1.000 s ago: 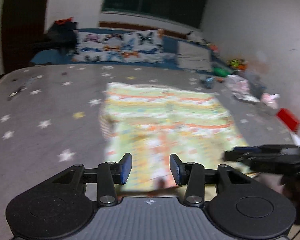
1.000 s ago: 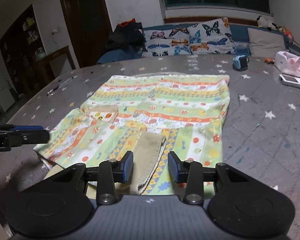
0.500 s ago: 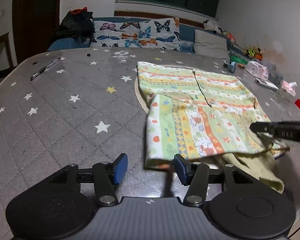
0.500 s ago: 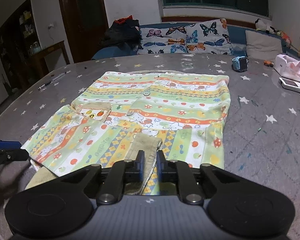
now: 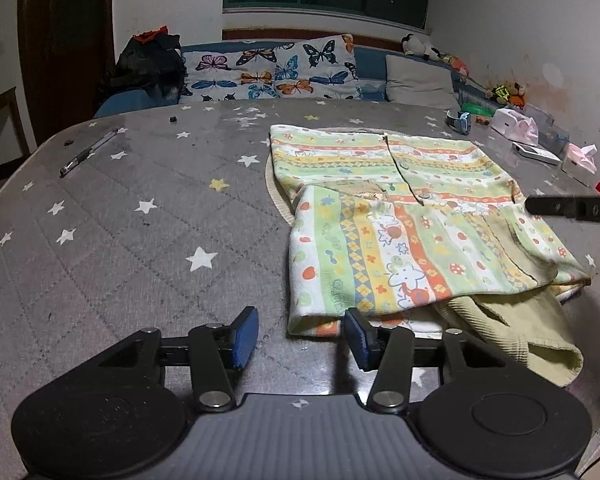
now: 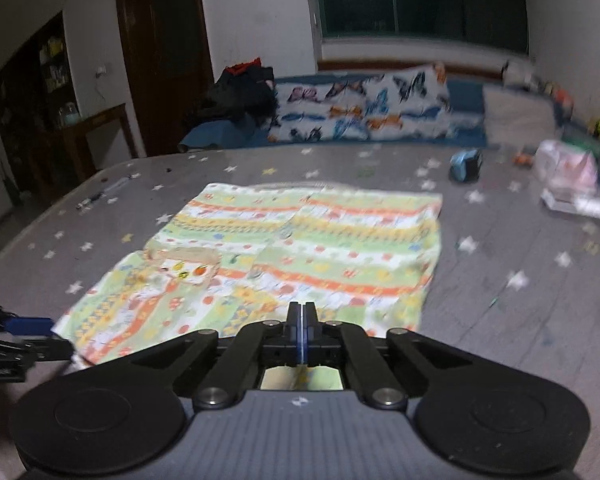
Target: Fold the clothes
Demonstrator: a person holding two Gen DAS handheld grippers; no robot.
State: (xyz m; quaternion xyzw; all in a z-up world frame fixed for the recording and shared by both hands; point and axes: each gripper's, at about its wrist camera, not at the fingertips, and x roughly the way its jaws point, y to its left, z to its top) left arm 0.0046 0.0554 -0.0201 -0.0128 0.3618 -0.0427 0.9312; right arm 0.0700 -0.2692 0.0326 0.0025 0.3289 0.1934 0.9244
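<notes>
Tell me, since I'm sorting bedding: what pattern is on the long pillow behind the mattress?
Colourful butterflies on a white ground; the pillow shows best in the left wrist view.

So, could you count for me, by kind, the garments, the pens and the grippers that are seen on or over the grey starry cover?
Garment: 1
Pen: 1
Grippers: 2 (left gripper, right gripper)
Total: 4
</notes>
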